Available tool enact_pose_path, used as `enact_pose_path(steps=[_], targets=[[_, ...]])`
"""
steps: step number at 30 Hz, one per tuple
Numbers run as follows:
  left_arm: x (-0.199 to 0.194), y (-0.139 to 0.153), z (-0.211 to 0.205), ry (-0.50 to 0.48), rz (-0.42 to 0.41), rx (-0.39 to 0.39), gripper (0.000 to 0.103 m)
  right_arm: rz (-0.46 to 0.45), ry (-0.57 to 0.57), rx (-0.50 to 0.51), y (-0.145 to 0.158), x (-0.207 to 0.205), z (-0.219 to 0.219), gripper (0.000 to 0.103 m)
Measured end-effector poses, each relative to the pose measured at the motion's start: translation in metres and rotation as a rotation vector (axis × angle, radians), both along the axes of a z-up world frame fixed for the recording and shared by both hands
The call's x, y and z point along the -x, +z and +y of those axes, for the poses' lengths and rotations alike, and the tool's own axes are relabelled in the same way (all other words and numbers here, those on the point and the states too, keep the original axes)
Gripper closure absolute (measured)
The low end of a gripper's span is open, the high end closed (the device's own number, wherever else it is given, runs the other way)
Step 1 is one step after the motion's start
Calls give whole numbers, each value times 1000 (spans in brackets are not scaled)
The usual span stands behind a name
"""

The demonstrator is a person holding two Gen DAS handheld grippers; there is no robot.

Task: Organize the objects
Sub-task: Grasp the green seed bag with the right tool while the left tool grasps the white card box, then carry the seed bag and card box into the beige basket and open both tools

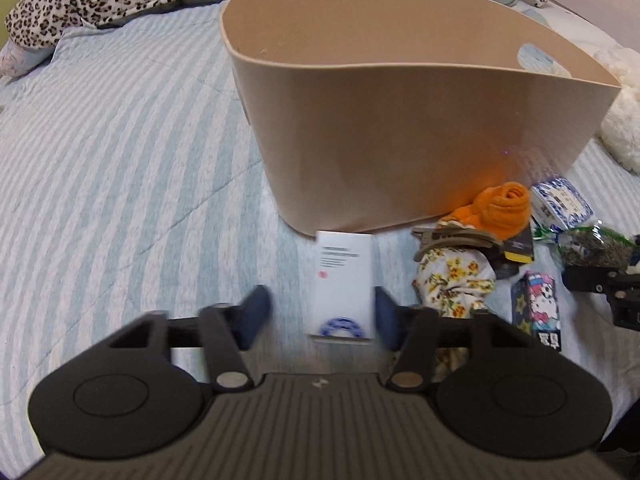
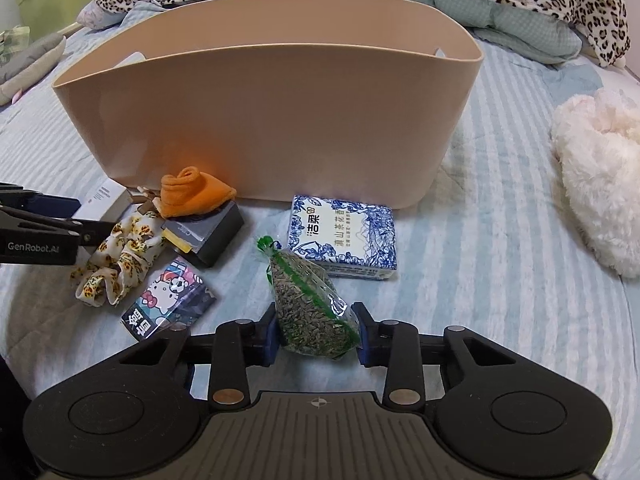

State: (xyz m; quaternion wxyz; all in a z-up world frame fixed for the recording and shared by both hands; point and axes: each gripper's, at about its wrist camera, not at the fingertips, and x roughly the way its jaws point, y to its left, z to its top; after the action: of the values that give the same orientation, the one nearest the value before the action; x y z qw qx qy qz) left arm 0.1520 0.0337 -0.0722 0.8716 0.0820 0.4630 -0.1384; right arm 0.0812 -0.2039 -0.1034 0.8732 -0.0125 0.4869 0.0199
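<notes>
The right gripper (image 2: 316, 332) clamps the seed bag (image 2: 310, 304) on the bed (image 2: 480, 240); the left gripper (image 1: 320, 316) straddles the white box (image 1: 344, 284), pads apart. The slack bag could slip when lifted toward the bin (image 2: 280, 120).

We read "GenRobot.AI" in white on the left hand-held gripper (image 2: 86, 236). Blue-and-white tissue pack (image 2: 344, 236) carries "洁柔" and smaller Chinese characters, too small to read. Cartoon-cat box (image 2: 168, 300) shows white characters we can't make out. White box (image 1: 343, 284) has illegible print.
</notes>
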Motion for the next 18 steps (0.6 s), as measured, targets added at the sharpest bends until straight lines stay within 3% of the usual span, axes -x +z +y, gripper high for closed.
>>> enact_pose_path(steps=[1, 10, 18], targets=[[6, 2, -4, -6, -4, -2, 70, -4, 0, 4, 0, 0, -1, 71], [25, 32, 2, 63, -58, 7, 71, -50, -29, 14, 15, 11, -3, 71], [42, 62, 5, 57, -115, 28, 71, -119, -30, -14, 45, 25, -5, 71]])
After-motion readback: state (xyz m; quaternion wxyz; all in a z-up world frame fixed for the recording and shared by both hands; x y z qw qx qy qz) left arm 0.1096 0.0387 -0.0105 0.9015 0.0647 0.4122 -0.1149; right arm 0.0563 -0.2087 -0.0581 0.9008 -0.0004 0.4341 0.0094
